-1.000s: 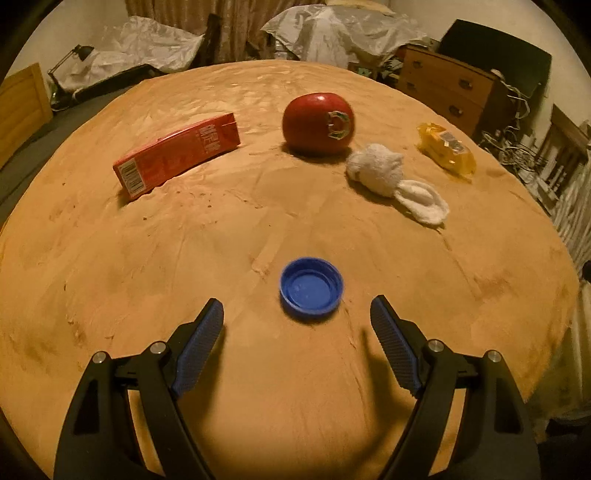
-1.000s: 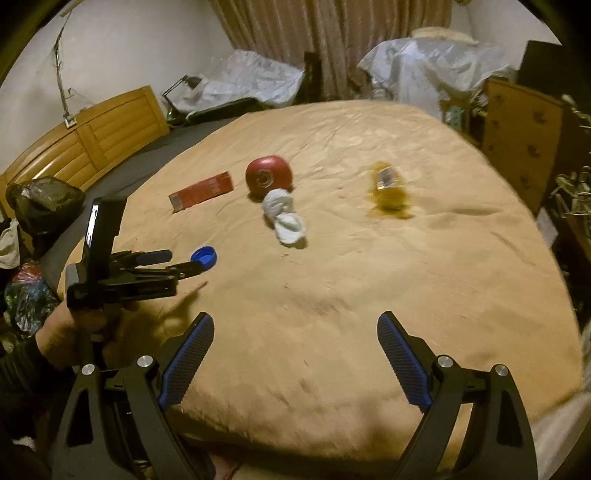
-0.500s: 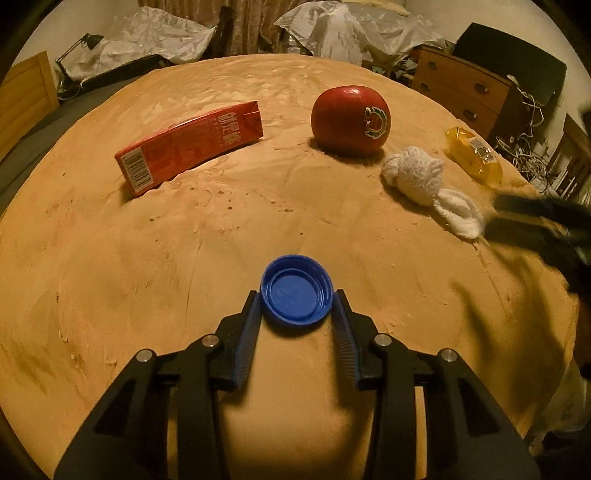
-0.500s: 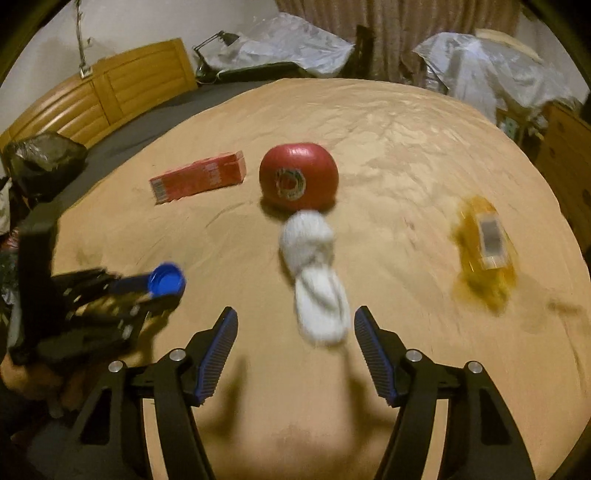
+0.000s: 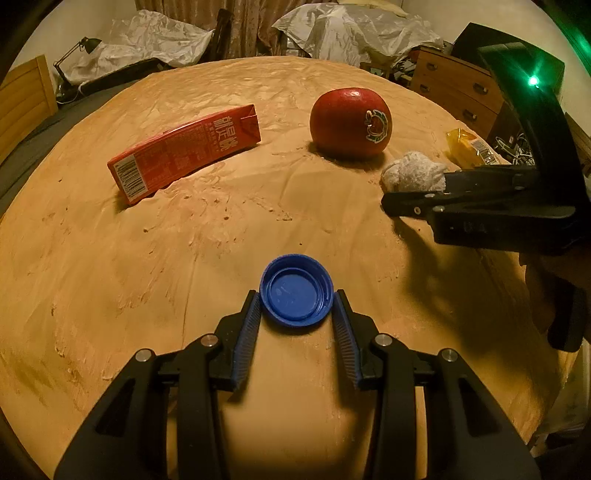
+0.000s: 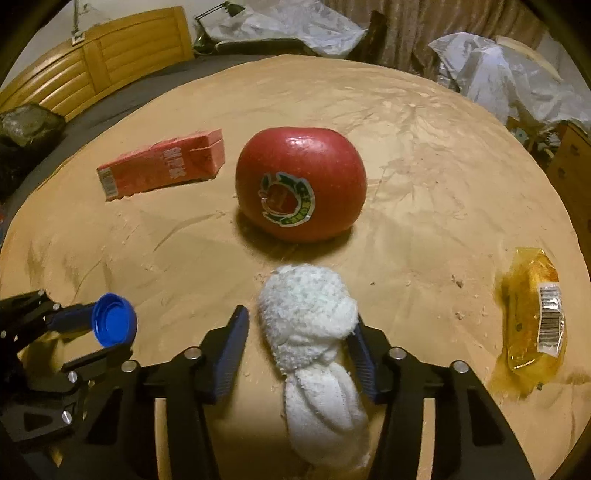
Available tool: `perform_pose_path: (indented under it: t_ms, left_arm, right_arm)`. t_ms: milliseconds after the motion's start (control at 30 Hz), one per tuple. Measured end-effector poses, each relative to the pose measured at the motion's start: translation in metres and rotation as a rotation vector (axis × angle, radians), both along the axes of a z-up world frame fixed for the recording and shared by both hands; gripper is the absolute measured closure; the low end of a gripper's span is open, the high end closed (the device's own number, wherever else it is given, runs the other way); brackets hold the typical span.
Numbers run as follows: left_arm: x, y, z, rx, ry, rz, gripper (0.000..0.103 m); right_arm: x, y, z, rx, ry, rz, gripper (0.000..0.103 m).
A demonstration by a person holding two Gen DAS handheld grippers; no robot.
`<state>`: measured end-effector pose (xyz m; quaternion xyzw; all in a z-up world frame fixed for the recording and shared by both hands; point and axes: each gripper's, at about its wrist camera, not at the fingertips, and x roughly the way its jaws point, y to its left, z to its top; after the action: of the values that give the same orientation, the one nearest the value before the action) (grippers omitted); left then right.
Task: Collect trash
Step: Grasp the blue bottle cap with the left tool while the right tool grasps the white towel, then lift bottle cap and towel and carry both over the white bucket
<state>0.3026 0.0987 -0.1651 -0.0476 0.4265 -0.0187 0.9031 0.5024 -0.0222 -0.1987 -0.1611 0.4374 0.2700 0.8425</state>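
A tan blanket (image 5: pixel 184 258) covers a wide soft surface in a dim, cluttered room. The left gripper (image 5: pixel 296 295) is clenched on a blue cap (image 5: pixel 295 290): both ribbed blue pads press its rim, open side up, low over the blanket's near part.

To its right, the right gripper (image 6: pixel 301 325) straddles a white rolled cloth (image 6: pixel 314 332). Its jaws have just been closing around the cloth. The right pad touches the cloth's side, while a narrow gap shows at the left pad, so it is not yet grasping. The cloth lies on the blanket, its rounded end pointing away from the gripper.

Just beyond the cloth sits a red apple (image 6: pixel 301 188) with a round sticker facing the camera. Left of the apple, apart from it, a red carton (image 6: pixel 162 166) lies on its side, barcode end nearest. Well to the right of the cloth lies a yellow wrapper (image 6: pixel 532 317) with a white barcode label.

A wooden headboard (image 6: pixel 110 70), a desk lamp (image 5: pixel 74 51), crumpled plastic sheets (image 5: pixel 351 29) and a dresser (image 5: pixel 454 85) stand behind.
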Motion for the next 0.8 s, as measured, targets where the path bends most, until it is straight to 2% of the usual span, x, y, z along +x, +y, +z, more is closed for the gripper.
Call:
perform_pose_path:
  t_ms: [100, 333, 433, 633, 800]
  left_arm:
    - [0.001, 0.0, 0.0, 0.0, -0.003, 0.003, 0.064]
    - [-0.009, 0.0, 0.008, 0.006, -0.039, 0.035, 0.065]
    - [-0.021, -0.004, 0.024, 0.025, -0.09, 0.043, 0.065]
    - [-0.06, -0.025, 0.071, 0.069, -0.247, 0.042, 0.065]
    - [-0.095, -0.041, 0.097, 0.077, -0.34, 0.04, 0.065]
  right_arm:
    - [-0.003, -0.004, 0.002, 0.01, -0.027, -0.032, 0.067]
    - [-0.037, -0.033, 0.017, 0.079, -0.094, -0.114, 0.067]
    - [-0.067, -0.046, 0.033, 0.106, -0.149, -0.137, 0.067]
    - [-0.14, -0.072, 0.07, 0.209, -0.271, -0.208, 0.067]
    - [-0.199, -0.088, 0.096, 0.271, -0.37, -0.244, 0.067]
